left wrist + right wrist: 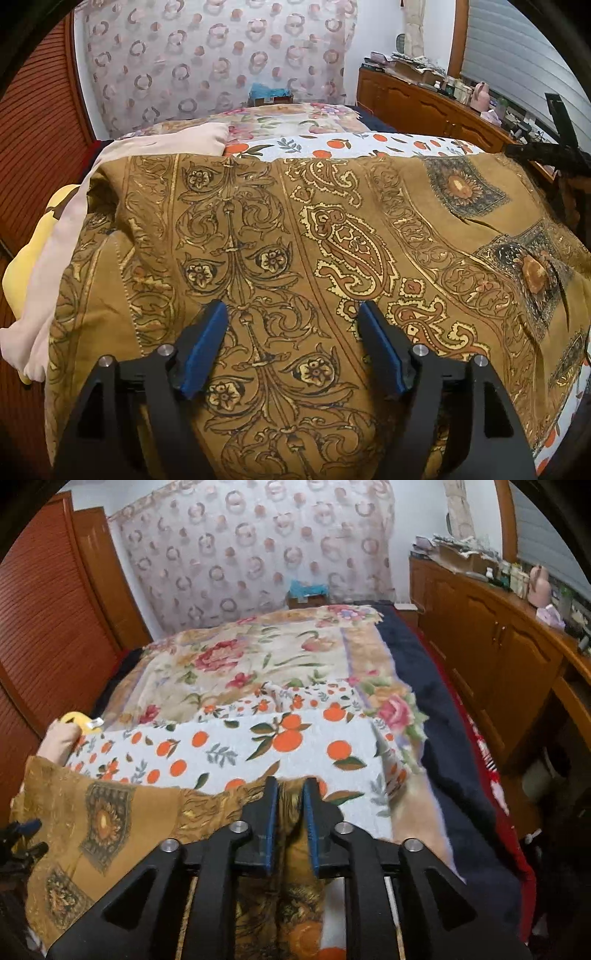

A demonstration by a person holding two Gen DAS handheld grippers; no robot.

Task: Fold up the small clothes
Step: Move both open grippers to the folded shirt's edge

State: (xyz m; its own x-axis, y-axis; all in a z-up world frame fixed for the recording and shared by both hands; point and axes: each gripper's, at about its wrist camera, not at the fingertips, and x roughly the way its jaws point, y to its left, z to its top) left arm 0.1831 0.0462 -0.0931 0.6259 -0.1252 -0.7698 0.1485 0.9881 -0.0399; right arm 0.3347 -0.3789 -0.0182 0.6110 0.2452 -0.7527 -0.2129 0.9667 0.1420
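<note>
At lower centre of the right view, we are pinching the cloth (110,812) edge in our right gripper (290,786); it is spreading leftward under our released left gripper (293,314).

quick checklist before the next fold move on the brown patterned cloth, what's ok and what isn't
1. Right gripper has the brown cloth pinched between its fingers: ok.
2. Left gripper holding cloth: not ok, it is open above the cloth.
3. Cloth spread fairly flat under the left gripper: ok, only mild creases.
4. Orange-print blanket caught in the right gripper's pinch: cannot tell.
5. Pink cloth and yellow item at the left edge clear of the fold: cannot tell, they lie right beside it.
</note>
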